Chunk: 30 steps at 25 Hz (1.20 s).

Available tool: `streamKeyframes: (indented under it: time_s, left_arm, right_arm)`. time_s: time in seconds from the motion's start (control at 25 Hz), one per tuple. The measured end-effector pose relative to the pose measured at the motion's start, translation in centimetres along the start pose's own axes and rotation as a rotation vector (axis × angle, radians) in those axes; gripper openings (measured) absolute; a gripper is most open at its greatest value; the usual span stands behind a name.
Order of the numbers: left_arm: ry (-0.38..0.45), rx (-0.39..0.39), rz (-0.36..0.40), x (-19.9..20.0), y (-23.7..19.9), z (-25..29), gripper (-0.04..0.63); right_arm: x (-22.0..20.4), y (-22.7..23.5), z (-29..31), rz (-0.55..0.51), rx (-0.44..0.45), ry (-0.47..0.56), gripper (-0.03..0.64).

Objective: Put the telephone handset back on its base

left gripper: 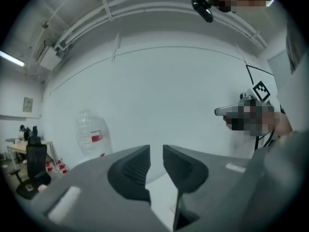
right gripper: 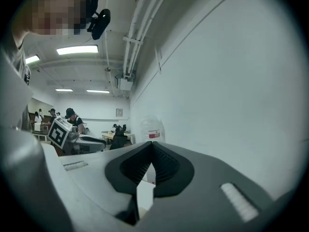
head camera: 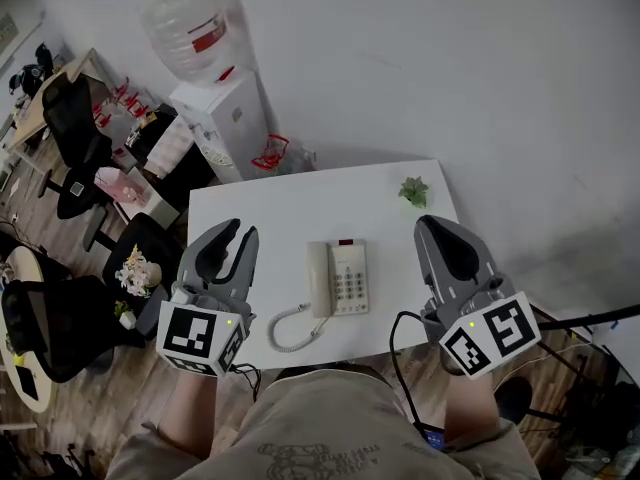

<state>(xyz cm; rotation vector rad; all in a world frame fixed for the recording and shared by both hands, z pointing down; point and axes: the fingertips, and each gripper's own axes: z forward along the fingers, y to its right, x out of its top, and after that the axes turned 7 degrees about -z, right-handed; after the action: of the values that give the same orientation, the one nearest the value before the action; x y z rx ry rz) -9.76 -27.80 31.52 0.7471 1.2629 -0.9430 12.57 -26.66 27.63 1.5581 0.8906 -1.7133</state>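
Left claw (head camera: 238,230): over the table's (head camera: 270,208) near left, a narrow gap, empty.
Right claw (head camera: 430,224): near right, tips pressed together, empty.
Cord (head camera: 290,328): pale coil looping by the near edge.
Handset (head camera: 318,278): cream, lying along the left side of the base (head camera: 350,278), mid-table between the claws.
Plant (head camera: 414,190): far right corner.
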Motion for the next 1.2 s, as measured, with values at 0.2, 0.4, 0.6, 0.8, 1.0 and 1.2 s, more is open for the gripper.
streamKeyframes:
  time_s: [0.2,0.4,0.6,0.8,1.0,1.2]
  left_arm:
    - [0.052,-0.044,0.065,2.8,0.8,-1.7,0.026]
    - [0.066,-0.072,0.087,2.1,1.0,-2.3,0.0]
    - [-0.011,-0.088,0.065,-2.3,1.1,-1.9,0.0]
    - [-0.095,-0.073,0.068,-7.9,0.8,-1.6,0.0]
    - [-0.125,-0.088,0.034,-9.5,1.0,-1.9,0.0]
    - [-0.094,-0.093,0.032,-8.3,0.9,-1.7,0.0]
  right_arm:
    - [2.2,-1.7,-1.8,-0.062,-0.027,0.067,0.028]
    - [1.8,-3.4,-3.0,-0.063,-0.03,0.085,0.028]
    - [-1.8,-4.4,-3.3,-0.028,-0.016,0.003,0.026]
    - [-8.0,-5.6,-2.9,-0.034,-0.01,-0.136,0.026]
    - [-10.7,-6.1,-2.8,-0.003,-0.018,-0.186,0.026]
    - [-10.0,-5.9,-2.5,0.002,-0.012,-0.174,0.026]
